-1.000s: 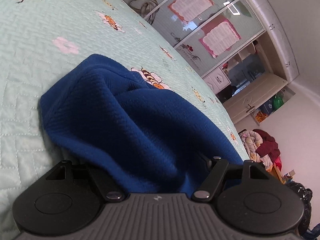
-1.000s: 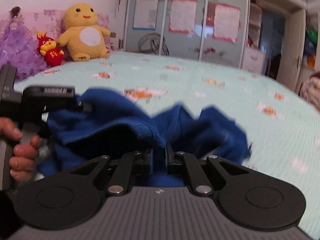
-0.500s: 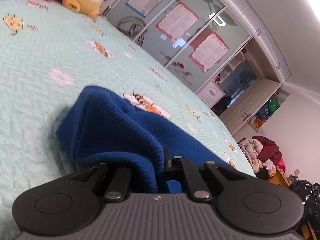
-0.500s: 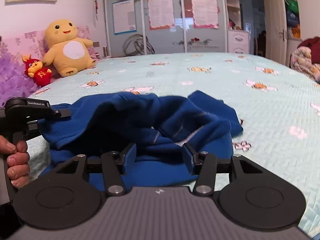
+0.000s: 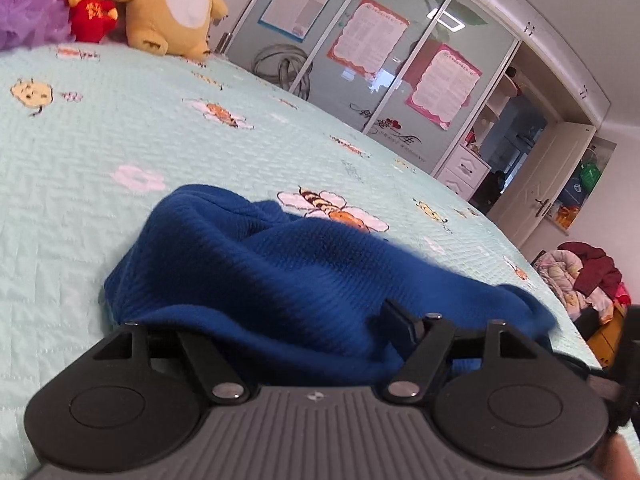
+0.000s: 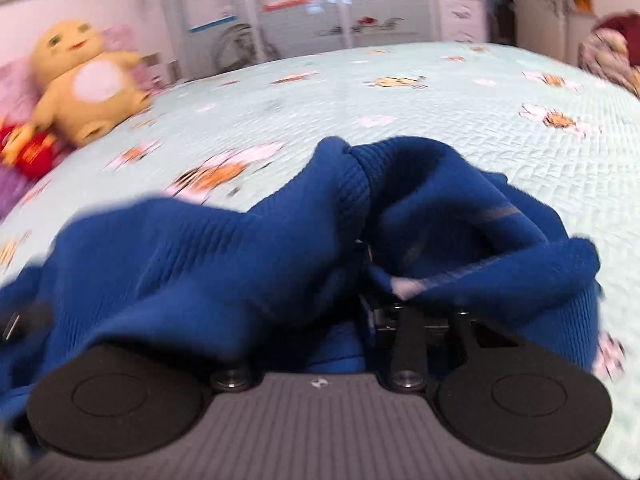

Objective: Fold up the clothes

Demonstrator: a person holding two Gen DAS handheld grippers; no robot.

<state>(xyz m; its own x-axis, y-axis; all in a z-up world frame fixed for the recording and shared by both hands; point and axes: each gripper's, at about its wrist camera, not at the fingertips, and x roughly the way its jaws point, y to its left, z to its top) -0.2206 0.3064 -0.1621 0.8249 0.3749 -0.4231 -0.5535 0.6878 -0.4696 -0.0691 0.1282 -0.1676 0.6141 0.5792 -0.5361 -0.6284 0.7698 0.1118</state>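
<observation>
A crumpled dark-blue ribbed knit sweater [image 5: 280, 272] lies bunched on a pale mint quilted bedspread printed with cartoon bees and flowers [image 5: 100, 128], with both handheld tools at its near edge. In the left wrist view the black 2-finger left gripper [image 5: 304, 344] has its fingers spread wide, the knit draped over and between them, so it looks released rather than clamped. In the right wrist view, which is blurred, the black 2-finger right gripper [image 6: 370, 280] appears clenched on a fold of the sweater near the ribbed band [image 6: 352, 196]; its left finger is buried under cloth, so the pinch is judged from the links drawn together. A yellow plush bear with a white belly [image 5: 172, 4] and a small red plush toy [image 5: 90, 8] sit at the far end of the bed, well apart from the work. The garment is not folded: it is heaped, with no flat panel showing. The step in hand looks like gathering an edge to spread or turn the sweater. The next move calls for the left tool to close on a matching edge so the knit can be drawn taut between the 2 grips
</observation>
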